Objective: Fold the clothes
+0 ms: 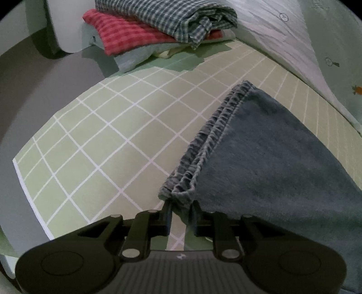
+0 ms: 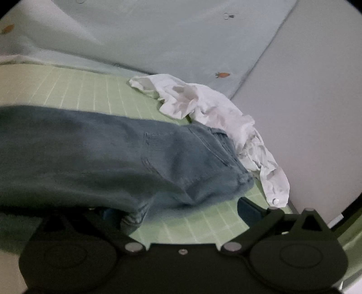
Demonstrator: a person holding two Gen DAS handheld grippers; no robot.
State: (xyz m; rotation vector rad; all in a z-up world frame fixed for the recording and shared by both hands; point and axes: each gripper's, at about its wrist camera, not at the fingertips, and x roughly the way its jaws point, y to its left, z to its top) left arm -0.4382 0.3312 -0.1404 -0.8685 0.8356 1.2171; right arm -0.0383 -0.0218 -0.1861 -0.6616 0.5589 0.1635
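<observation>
Blue jeans (image 1: pixel 271 158) lie folded lengthways on the green grid mat (image 1: pixel 90 147). Their stacked leg hems run toward my left gripper (image 1: pixel 182 210). The hem corner sits between its fingers, which stand a narrow way apart and do not clearly squeeze it. In the right wrist view the waist and pocket end of the jeans (image 2: pixel 113 153) bulges up from the mat (image 2: pixel 199 226). My right gripper (image 2: pixel 178 212) is wide open in front of it. Its right finger (image 2: pixel 248 212) is bare, and the left finger is hidden under the denim.
Folded clothes are stacked at the mat's far corner, with a blue-green checked piece (image 1: pixel 163 15) on a red one (image 1: pixel 126 34). A crumpled white shirt (image 2: pixel 215 108) lies just beyond the jeans' waist. A pale sheet with carrot prints (image 2: pixel 158 40) borders the mat.
</observation>
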